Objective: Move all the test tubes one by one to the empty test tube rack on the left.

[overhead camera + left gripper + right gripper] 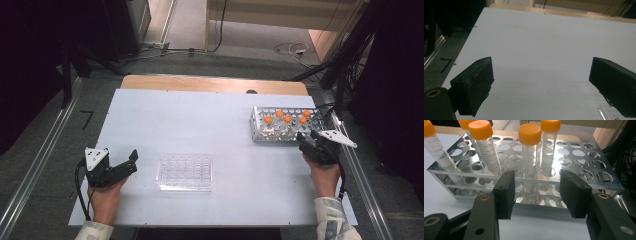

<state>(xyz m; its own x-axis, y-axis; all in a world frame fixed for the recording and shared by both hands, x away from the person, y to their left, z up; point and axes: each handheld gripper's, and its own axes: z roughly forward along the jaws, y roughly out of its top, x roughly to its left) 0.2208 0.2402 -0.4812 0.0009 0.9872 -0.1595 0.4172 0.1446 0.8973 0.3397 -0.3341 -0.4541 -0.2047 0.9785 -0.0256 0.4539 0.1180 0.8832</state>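
Right gripper (535,195) close by shiny metal rack (579,173) of orange-capped clear tubes (530,150), jaws half open, nothing held. Left gripper (541,85) over white table (544,45), jaws wide.

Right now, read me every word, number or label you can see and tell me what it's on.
Nothing can be read clearly.
Tubes in the metal rack: printed scale lines and small numbers, too blurred to read.
Leftmost tube: faint lettering, unreadable.
Floor left of the table: a dark mark shaped like a "7", possibly just tape.
Clear well plate: no legible marking.
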